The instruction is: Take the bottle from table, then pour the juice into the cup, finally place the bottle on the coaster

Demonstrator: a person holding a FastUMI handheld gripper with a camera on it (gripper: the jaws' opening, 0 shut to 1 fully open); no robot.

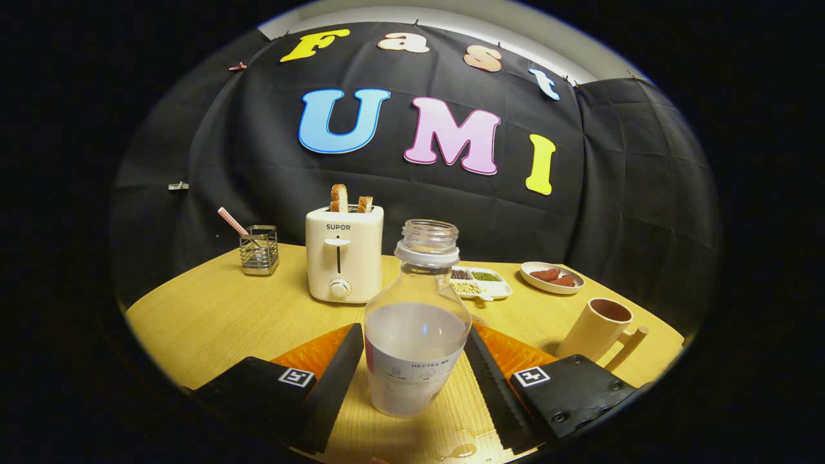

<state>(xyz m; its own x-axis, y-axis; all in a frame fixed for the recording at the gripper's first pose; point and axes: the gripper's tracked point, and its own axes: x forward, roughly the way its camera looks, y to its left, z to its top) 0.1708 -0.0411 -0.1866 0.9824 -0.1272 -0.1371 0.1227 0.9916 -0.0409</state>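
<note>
Clear plastic bottle [416,322], cap off, stands upright on the wooden table [213,316] right between the gripper [412,367] fingers, at 12 o'clock from the wrist. Its long axis is vertical; liquid fills roughly the lower half, a paper label wraps the base. Fingers are spread, one on each side of the bottle: left pad [338,374] looks just beside or barely touching the bottle wall, right pad [486,380] close too, but I can't tell if either presses (no visible squeeze on the plastic). So: straddling, not yet clearly pinching.

Judgement: the grasp step is in hand; the coming move turns on closing evenly at label height w/o tipping the open neck.

Cup [596,328], beige w/ a handle, stands at approx 2 o'clock from the bottle, near, tilted-looking from lens warp. A round edge peeking out behind the bottle at 1 o'clock may be the coaster [478,320]; too hidden to be sure.

Further back: toaster [343,254] w/ bread at 11 o'clock, wire holder [259,250] at 10, divided snack tray [483,282] and small plate [552,277] at 1. A few water drops [463,450] on the table near the fingers, possible slip risk.
</note>
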